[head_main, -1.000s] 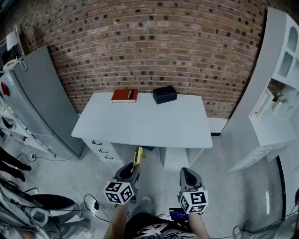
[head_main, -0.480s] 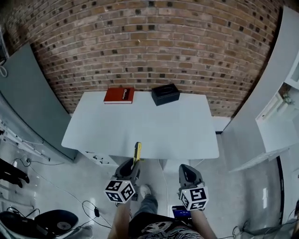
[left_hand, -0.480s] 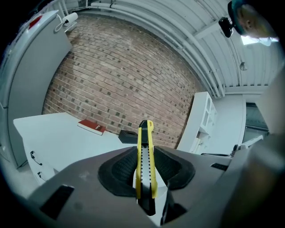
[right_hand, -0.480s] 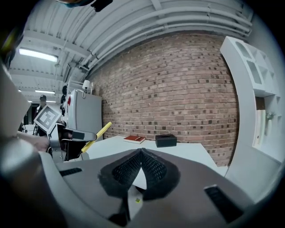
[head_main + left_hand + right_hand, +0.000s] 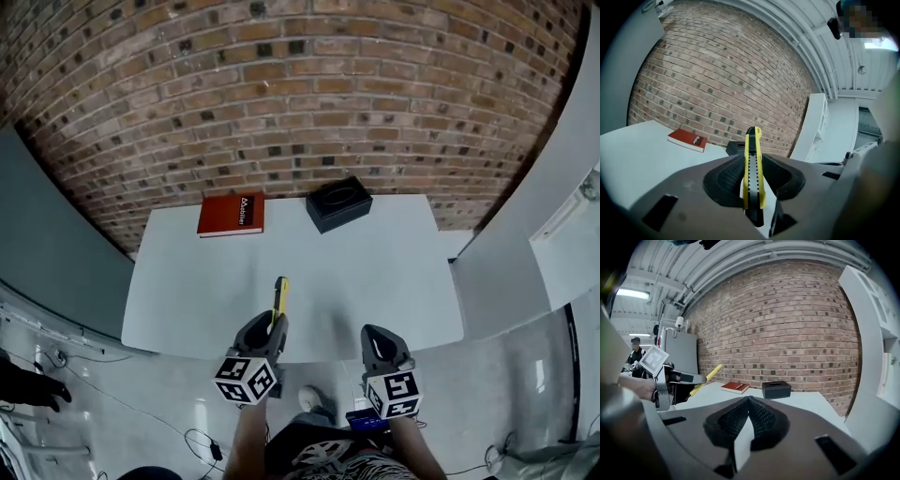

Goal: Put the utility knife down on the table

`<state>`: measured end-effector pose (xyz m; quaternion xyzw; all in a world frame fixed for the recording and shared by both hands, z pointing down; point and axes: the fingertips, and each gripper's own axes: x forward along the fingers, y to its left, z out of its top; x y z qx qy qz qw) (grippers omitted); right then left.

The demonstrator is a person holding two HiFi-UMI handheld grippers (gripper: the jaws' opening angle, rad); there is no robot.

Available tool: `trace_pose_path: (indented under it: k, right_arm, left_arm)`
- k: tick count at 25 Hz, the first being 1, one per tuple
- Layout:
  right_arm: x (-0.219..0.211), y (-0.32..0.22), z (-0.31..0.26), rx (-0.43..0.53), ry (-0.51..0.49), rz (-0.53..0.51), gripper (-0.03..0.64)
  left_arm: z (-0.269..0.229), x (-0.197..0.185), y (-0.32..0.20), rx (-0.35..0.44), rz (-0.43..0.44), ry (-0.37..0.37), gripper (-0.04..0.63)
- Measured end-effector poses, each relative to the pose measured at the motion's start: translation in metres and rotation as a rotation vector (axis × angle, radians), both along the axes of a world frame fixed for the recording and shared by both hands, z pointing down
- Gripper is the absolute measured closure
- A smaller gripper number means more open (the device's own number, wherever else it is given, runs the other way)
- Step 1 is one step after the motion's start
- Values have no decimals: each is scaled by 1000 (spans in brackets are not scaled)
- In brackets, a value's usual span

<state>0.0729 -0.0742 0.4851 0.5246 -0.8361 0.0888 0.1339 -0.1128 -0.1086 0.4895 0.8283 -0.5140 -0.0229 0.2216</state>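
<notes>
A yellow knife is held over a white table.

In the head view, the left gripper (image 5: 271,329) holds the utility knife (image 5: 278,297) over the near side of the smooth, flat table (image 5: 394,281). The knife is long and thin. Its long side runs away from the person, and its tip points toward the rough brick wall (image 5: 281,94). A flat red book (image 5: 231,215) and a black box (image 5: 338,203) lie at the far edge. The right gripper (image 5: 380,341) is beside the left one. In the left gripper view, the bumpy black pads (image 5: 725,176) squeeze the knife from both sides; it is yellow with a dark strip of little dots. In the right gripper view, the right jaws are pressed together with nothing inside, and the knife tilts up in the air, not lying on the table.
</notes>
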Motion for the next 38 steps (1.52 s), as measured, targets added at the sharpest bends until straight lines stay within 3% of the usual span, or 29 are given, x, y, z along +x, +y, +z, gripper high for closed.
trace_pose_path:
  k: [6,25,38]
  right_arm:
    - [-7,-31,-4,-11,-38,6,617]
    - [-6,-105,7,-24,-57,-5,617]
    - [-2,-120,38,-101,-45,7,617]
  left_arm:
    - [5,-2,-29,-18,23,23,474]
    - [7,11,-103,-17,59,-29,474]
    - [40,7,-116,-88,51,-34,474]
